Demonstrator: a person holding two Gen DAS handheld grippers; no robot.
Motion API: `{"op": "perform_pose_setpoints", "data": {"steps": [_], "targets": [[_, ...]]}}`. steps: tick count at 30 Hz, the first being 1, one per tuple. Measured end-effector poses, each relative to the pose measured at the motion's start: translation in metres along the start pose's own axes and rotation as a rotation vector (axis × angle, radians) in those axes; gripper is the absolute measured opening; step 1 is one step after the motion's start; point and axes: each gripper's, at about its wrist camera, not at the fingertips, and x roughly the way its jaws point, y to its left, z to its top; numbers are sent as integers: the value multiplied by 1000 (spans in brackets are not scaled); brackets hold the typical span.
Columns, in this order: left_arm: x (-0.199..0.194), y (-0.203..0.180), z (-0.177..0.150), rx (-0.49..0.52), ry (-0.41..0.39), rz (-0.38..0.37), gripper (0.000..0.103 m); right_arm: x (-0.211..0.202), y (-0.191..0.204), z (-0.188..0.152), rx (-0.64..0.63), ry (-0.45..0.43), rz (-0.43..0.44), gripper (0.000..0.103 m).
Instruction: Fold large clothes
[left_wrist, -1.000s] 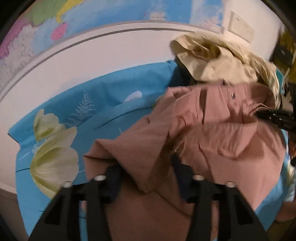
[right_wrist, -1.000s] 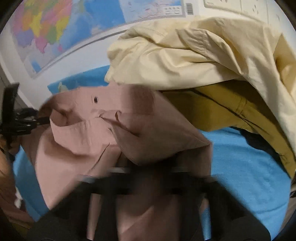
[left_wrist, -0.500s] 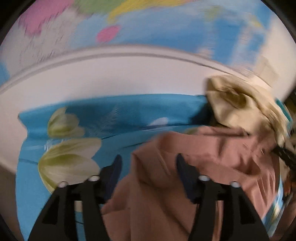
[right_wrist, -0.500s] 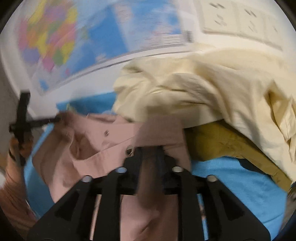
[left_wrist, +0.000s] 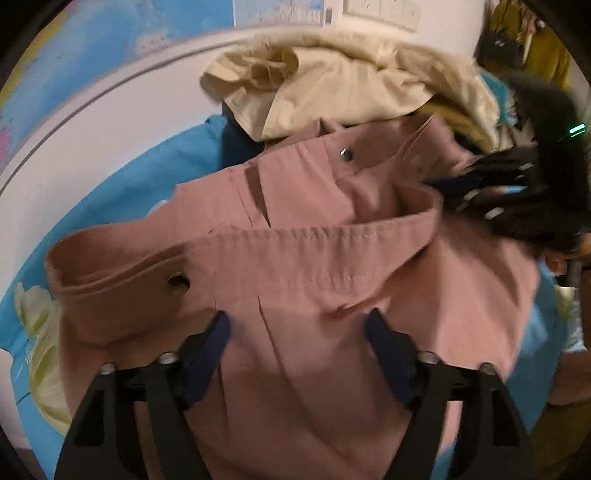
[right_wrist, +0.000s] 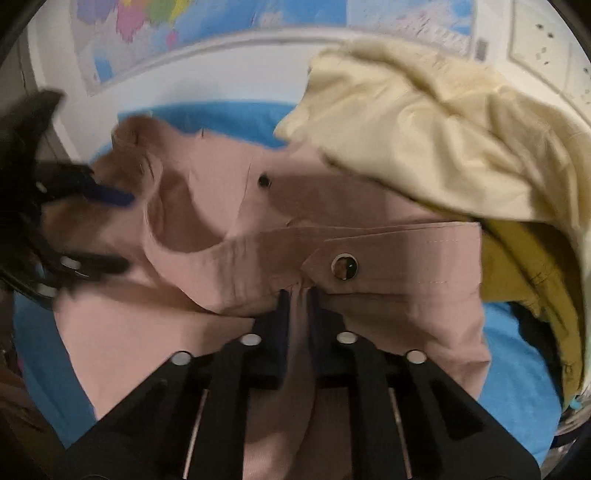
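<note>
The pink garment (right_wrist: 369, 206) lies crumpled on the blue floral sheet (left_wrist: 122, 184), just near the cream garment (right_wrist: 424, 140). The right hand-held gripper (right_wrist: 298, 295) pinches a fold of the pink fabric. The left hand-held gripper (left_wrist: 297, 325) is spread wide above the garment, holding nothing.

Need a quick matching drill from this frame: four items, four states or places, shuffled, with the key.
Items:
1. left gripper
2. right gripper
3. cream garment
4. blue floral sheet

States or places:
A. shut on a pinch of fabric
B. heaped behind the pink trousers
C. open, fingers spread over pink cloth
D. spread under the clothes

Pairs: 1-C, 2-A, 3-B, 4-D
</note>
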Motion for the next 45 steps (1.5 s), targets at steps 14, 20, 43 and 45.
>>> {"op": "perform_pose_setpoints", "data": {"steps": [14, 20, 43, 45], "targets": [[-30, 94, 15, -364, -140, 208, 64, 34, -39, 28, 192, -39, 12, 16], [-57, 93, -36, -288, -152, 214, 89, 13, -41, 20, 195, -71, 44, 58], [-47, 140, -80, -556, -116, 148, 22, -88, -87, -91, 388, -178, 249, 6], [-45, 138, -82, -552, -88, 138, 41, -80, -88, -92, 387, -135, 197, 7]]}}
